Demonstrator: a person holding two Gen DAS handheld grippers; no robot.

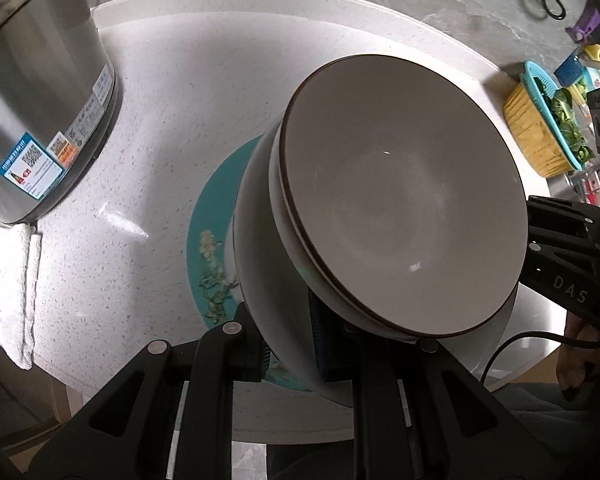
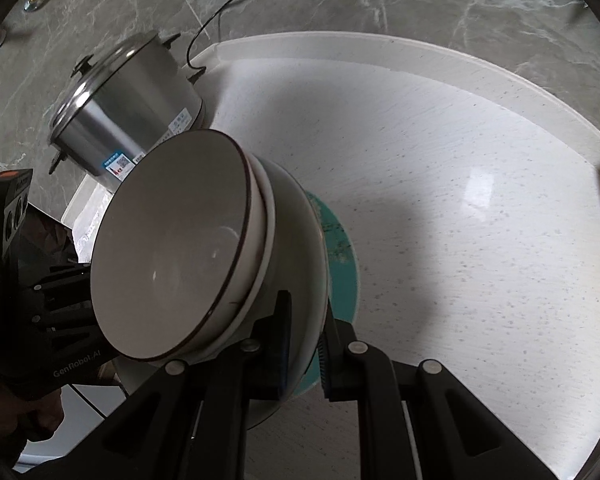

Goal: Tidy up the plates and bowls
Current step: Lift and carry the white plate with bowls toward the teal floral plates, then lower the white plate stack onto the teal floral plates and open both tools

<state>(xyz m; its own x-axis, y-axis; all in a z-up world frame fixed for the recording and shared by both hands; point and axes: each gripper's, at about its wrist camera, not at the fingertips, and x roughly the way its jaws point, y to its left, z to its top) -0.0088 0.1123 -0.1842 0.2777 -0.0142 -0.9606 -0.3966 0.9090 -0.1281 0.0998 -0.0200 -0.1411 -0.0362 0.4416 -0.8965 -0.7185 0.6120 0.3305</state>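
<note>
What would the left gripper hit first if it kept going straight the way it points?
Probably the white countertop; the left gripper, shut on the stack of dishes, points steeply down at it, though depth is unclear.

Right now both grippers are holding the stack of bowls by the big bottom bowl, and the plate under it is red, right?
Nearly. The left gripper and right gripper both pinch the rim of the big bottom bowl of the stack of bowls, but the plate under it is teal, not red. The left wrist view shows it best, with food scraps on it.

Both grippers — left, right — angled steeply down, jaws clamped.
</note>
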